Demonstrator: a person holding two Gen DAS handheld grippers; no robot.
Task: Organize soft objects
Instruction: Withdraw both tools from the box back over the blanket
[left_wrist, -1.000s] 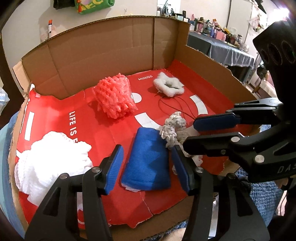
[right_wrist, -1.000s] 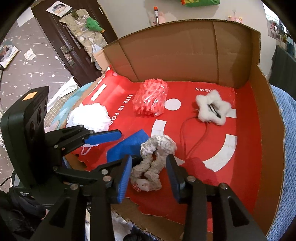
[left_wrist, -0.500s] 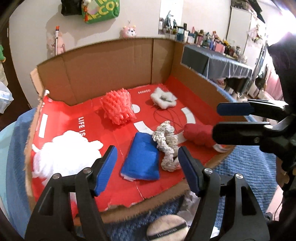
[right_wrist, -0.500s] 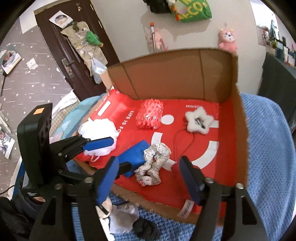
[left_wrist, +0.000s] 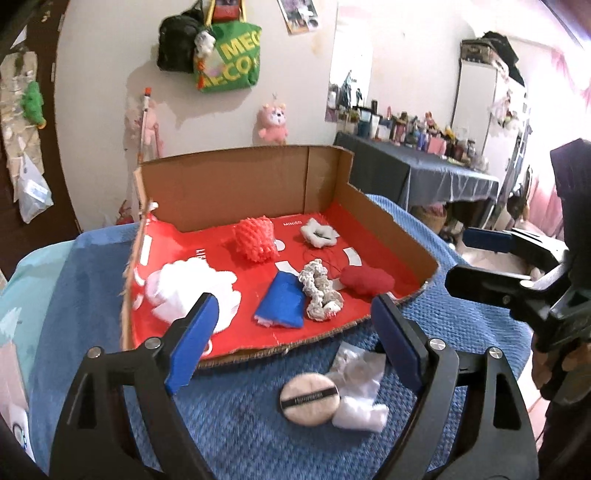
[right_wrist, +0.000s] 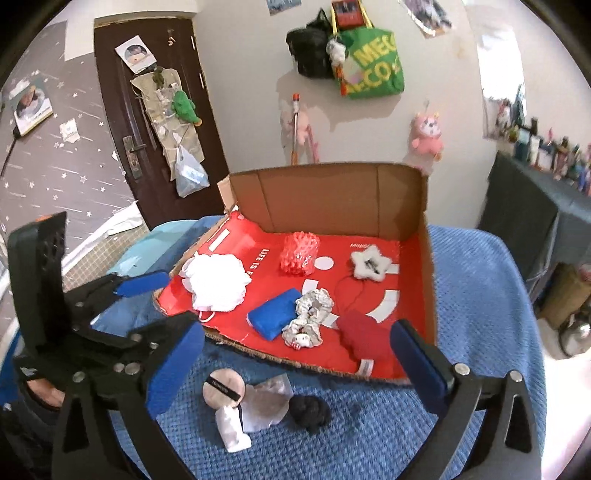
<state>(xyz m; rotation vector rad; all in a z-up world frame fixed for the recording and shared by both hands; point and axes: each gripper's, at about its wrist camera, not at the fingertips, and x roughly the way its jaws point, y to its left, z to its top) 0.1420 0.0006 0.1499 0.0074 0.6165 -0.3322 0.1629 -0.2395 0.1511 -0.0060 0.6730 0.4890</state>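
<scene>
An open cardboard box (left_wrist: 236, 184) (right_wrist: 325, 192) with a red floor sits on a blue cloth. Inside lie a white puff (left_wrist: 184, 291) (right_wrist: 216, 280), a coral mesh ball (left_wrist: 255, 238) (right_wrist: 299, 254), a white star scrunchie (left_wrist: 318, 236) (right_wrist: 369, 262), a blue cloth (left_wrist: 282, 304) (right_wrist: 275, 317), a grey-white scrunchie (left_wrist: 319, 295) (right_wrist: 308, 317) and a dark red soft piece (left_wrist: 365, 280) (right_wrist: 364, 332). My left gripper (left_wrist: 295, 343) and right gripper (right_wrist: 295, 365) are both open and empty, held back in front of the box.
On the blue cloth (left_wrist: 240, 406) in front of the box lie a round powder puff (left_wrist: 309, 398) (right_wrist: 223, 387), crumpled clear wrapping (left_wrist: 360, 369) (right_wrist: 266, 402), a white piece (left_wrist: 360, 415) and a black scrunchie (right_wrist: 309, 408). A dark table (left_wrist: 417, 177) stands at the right.
Both grippers have pulled back and up out of the box and opened wider. The blue cloth and grey-white scrunchie stay lying in the box.
</scene>
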